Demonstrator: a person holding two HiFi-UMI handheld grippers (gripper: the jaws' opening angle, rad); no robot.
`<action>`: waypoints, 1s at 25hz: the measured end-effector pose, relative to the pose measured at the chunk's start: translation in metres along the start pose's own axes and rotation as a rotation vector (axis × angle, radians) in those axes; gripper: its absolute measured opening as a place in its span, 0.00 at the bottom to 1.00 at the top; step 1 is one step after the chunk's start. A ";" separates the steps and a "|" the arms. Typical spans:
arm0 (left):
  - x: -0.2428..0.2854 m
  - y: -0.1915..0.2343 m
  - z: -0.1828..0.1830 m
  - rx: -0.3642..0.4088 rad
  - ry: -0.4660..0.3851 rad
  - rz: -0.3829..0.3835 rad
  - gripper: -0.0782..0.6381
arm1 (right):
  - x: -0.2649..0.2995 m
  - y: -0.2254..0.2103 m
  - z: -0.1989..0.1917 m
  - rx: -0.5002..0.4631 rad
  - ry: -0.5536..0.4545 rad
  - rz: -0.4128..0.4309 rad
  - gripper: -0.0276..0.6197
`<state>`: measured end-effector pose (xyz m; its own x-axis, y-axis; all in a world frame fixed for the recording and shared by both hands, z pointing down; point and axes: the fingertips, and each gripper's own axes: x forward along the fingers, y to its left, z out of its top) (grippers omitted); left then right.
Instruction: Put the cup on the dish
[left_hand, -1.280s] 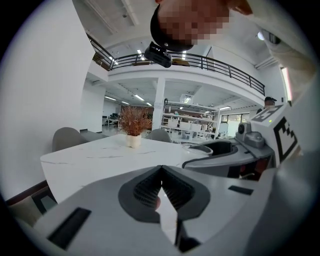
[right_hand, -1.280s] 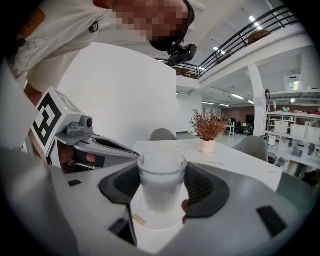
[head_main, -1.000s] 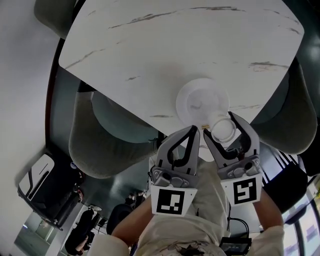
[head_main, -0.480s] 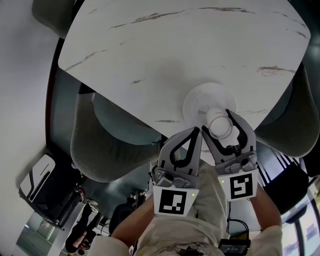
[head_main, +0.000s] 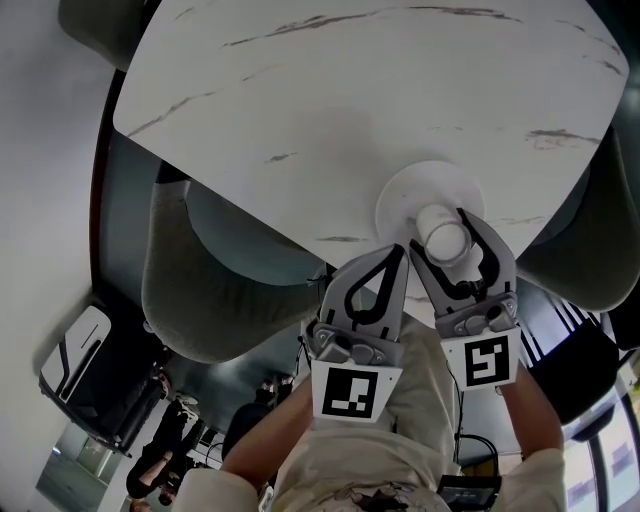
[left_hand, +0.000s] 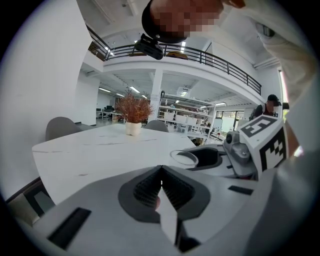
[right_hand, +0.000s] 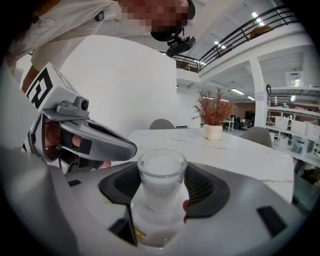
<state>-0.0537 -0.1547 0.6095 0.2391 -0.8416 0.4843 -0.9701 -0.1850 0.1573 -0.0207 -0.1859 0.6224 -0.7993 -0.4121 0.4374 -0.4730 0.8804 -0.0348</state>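
Cup (head_main: 445, 240): being held upright and level, overlapping the near edge of the dish in the head view.

Tabletop (head_main: 350, 100): lying white, marbled and mostly bare, offering plenty of room for a set-down near its close corner.

Dish (head_main: 425, 185): sitting flat by that corner, within easy reach, showing nothing on its visible part, serving as the landing spot.

Left hand-held gripper (head_main: 400, 250): hanging just beside the right one, jaws pressed together on nothing, seemingly parked aside, one gripper sufficing for a light cup.

Right hand-held gripper (head_main: 440, 232): clamping the cup by its sides, ribbed pads pressing from both flanks, leaving the rim free and guarding against tipping.

Touching the dish or hovering above it: not telling from these views, the base being hidden behind the jaws.

Probably calling for a shift further over the dish's middle, then lowering gently before loosening the jaws, avoiding a perch on the sloping edge.
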 end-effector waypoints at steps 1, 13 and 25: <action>0.000 0.001 0.000 -0.003 0.002 -0.003 0.12 | 0.001 0.000 0.000 0.002 0.002 -0.003 0.46; -0.004 0.004 0.001 -0.004 -0.002 -0.015 0.12 | 0.003 0.003 0.010 0.005 0.002 -0.012 0.46; -0.020 0.003 0.017 -0.012 -0.043 -0.017 0.12 | -0.012 0.001 0.022 0.004 0.022 -0.022 0.46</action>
<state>-0.0626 -0.1471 0.5857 0.2528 -0.8597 0.4437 -0.9653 -0.1934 0.1753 -0.0198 -0.1848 0.5972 -0.7800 -0.4263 0.4581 -0.4923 0.8700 -0.0287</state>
